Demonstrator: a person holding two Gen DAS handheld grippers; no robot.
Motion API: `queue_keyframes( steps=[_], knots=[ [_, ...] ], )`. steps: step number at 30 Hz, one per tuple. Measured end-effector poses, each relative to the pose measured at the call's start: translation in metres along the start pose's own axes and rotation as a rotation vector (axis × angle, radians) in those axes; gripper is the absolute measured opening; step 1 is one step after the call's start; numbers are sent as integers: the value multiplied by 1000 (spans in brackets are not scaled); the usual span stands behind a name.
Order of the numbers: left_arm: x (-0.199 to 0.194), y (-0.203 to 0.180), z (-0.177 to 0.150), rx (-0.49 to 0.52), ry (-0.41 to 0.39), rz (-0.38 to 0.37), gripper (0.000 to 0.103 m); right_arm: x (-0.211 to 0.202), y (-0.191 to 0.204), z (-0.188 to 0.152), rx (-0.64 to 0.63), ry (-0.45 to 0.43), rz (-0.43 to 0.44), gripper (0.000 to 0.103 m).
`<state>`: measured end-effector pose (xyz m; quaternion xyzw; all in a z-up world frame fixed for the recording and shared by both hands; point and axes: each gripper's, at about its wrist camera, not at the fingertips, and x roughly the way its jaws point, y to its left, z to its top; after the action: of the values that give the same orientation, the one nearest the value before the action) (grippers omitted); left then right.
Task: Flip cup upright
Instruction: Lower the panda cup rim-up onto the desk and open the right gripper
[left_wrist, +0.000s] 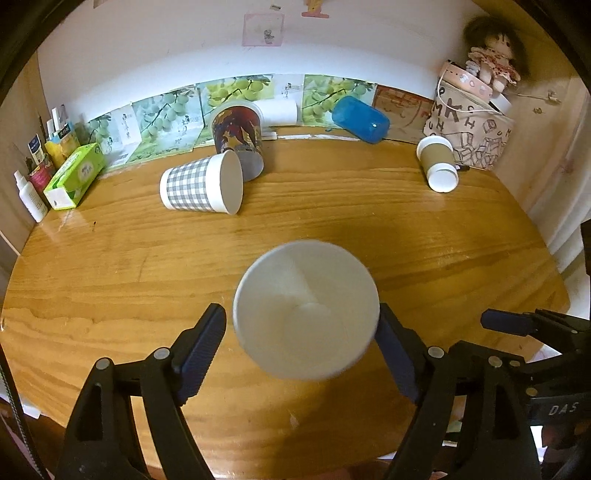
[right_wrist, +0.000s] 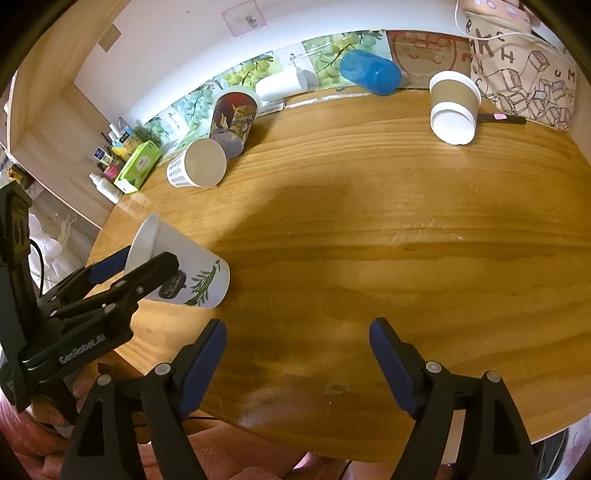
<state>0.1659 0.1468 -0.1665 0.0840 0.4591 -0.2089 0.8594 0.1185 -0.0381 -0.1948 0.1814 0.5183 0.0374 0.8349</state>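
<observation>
A white paper cup with a leaf print (right_wrist: 192, 273) is tilted, its base edge on the wooden table (right_wrist: 369, 221) and its mouth up toward the left. In the left wrist view its open mouth (left_wrist: 306, 310) faces the camera. My left gripper (left_wrist: 301, 332) is around the cup; its right pad touches the cup wall and a narrow gap shows at its left pad. It also shows in the right wrist view (right_wrist: 133, 264). My right gripper (right_wrist: 297, 354) is open and empty over the table's front edge.
Several other cups lie on their sides at the back: a checked one (left_wrist: 201, 184), a dark printed one (left_wrist: 240, 136), a blue one (left_wrist: 360, 120), a brown-sleeved one (left_wrist: 437, 164). A green tissue box (left_wrist: 75, 175), bottles and a printed bag (left_wrist: 469, 136) stand along the back.
</observation>
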Motion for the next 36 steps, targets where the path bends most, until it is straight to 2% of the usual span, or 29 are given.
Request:
queue_keyframes(
  steps=[4,9,13,20,25,30,33,36],
  knots=[
    [-10,0,-6,4,5,14,84,-2,1,-8,4,2,-1,82],
    [-36,1,-11,1,-58,49,85,-9,3,-17,4,-9,1,84],
    [-55,2,-10,13,-104,85,86,-22,11,-20,-24,-49,-22,86],
    [-80,9,7,-35,-105,89,87,-56,30,-15,-98,-130,-56,88],
    [-100,12,17,-75,-112,81,87,-83,38,-7,-80,-181,-35,101],
    [-119,17,21,-120,-111,67,87,-105,49,-1,-53,-212,-50,101],
    [-133,17,22,-129,-128,85,87,-119,56,0,-30,-219,-47,101],
    [-149,18,22,-149,-144,111,93,-131,64,0,-11,-217,-47,101]
  ],
)
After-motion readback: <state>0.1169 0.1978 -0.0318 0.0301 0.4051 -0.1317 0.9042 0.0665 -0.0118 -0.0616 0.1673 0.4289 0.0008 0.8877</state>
